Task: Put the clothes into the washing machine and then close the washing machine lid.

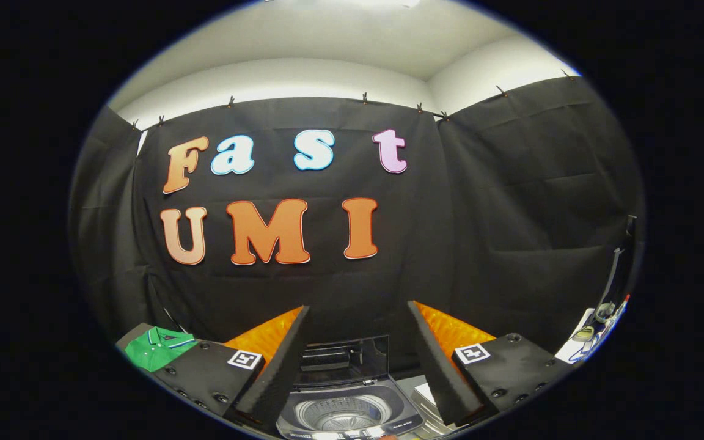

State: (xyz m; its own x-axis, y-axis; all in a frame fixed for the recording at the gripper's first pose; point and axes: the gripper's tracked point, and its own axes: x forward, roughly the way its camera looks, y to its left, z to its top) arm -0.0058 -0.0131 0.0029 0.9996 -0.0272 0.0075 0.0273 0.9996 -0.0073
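A small top-loading washing machine (348, 410) sits low between my fingers, its lid (344, 360) standing up open at the back and the metal drum showing inside. My gripper (358, 324) is open, held well above the machine, with nothing between its fingers. A green polo shirt (157, 347) with a striped collar lies folded on a dark surface beyond my left finger, to the left of the machine.
A white surface (578, 348) at the far right carries a few small objects and cables. Black cloth walls stand close behind the machine and on both sides. A pale object (426, 393) lies just right of the machine.
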